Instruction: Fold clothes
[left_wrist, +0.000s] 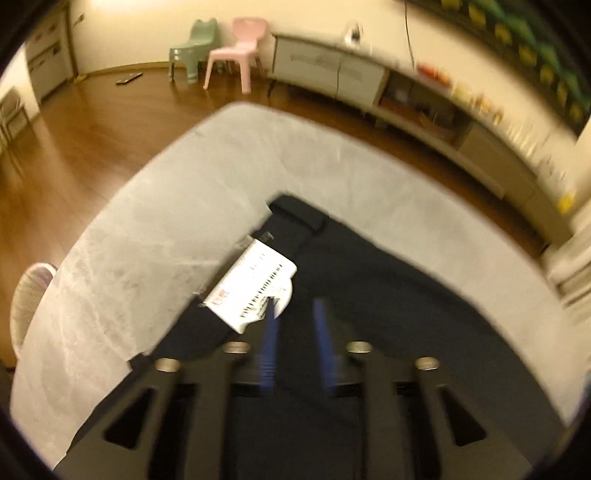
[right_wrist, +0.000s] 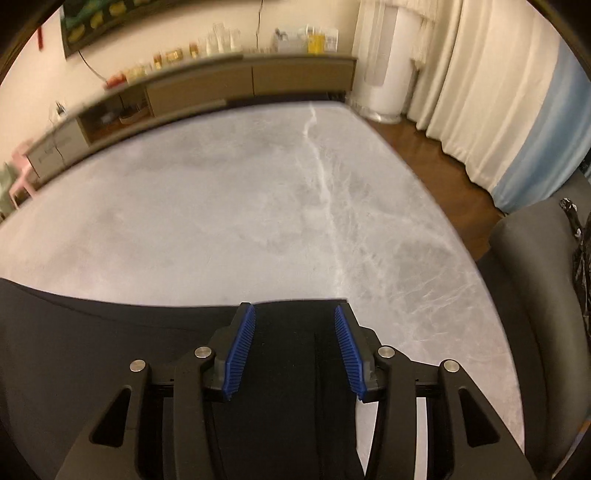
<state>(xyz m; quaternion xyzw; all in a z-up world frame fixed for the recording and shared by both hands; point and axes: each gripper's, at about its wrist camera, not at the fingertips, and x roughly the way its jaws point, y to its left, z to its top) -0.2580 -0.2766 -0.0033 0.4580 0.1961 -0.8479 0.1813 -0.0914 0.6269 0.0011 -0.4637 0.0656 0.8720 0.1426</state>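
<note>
A smooth, matte navy garment (left_wrist: 388, 295) lies spread flat on a grey marble-veined table (left_wrist: 147, 229). Its straight banded end, carrying a white rectangular paper tag (left_wrist: 255, 290) with printed bars, sits just ahead and left of the left gripper (left_wrist: 295, 310). That gripper's ribbed blue pads (left_wrist: 269, 332) stand apart over the cloth, gripping nothing, one tip overlapping the tag. The right gripper (right_wrist: 294, 321) is open wide, its ridged blue pads (right_wrist: 242, 350) either side of a narrow square-ended strip of garment (right_wrist: 295, 369) directly below; the cloth's edge lies just ahead.
</note>
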